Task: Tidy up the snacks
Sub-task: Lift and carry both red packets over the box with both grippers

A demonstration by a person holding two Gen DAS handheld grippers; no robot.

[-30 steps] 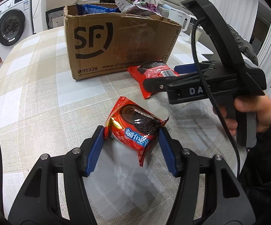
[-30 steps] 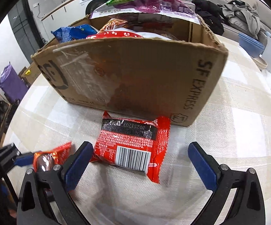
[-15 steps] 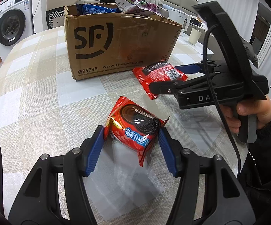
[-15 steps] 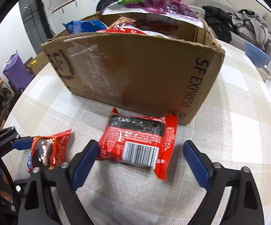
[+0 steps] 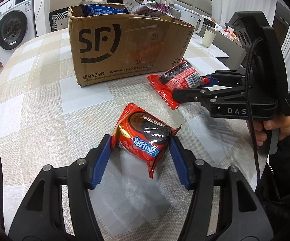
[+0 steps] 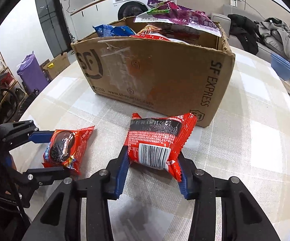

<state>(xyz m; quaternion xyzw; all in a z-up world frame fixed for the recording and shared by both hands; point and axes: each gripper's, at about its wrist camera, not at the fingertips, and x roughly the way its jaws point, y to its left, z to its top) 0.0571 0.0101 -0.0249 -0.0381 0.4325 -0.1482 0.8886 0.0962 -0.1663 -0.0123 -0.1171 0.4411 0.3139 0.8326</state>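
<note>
Both grippers clamp red snack packets on the checked table, in front of the cardboard box.

The left gripper (image 5: 141,147) pinches the cookie packet (image 5: 143,134) between its blue pads (image 5: 102,160), low at 6 o'clock in the left wrist view. The right gripper (image 6: 154,165) squeezes the barcode packet (image 6: 157,138), which touches the box's near corner at about 12 o'clock. The cardboard box (image 6: 155,76), filled with snack bags, stands on the table (image 6: 255,140); the cookie packet lies at 9 o'clock of the barcode packet.
</note>
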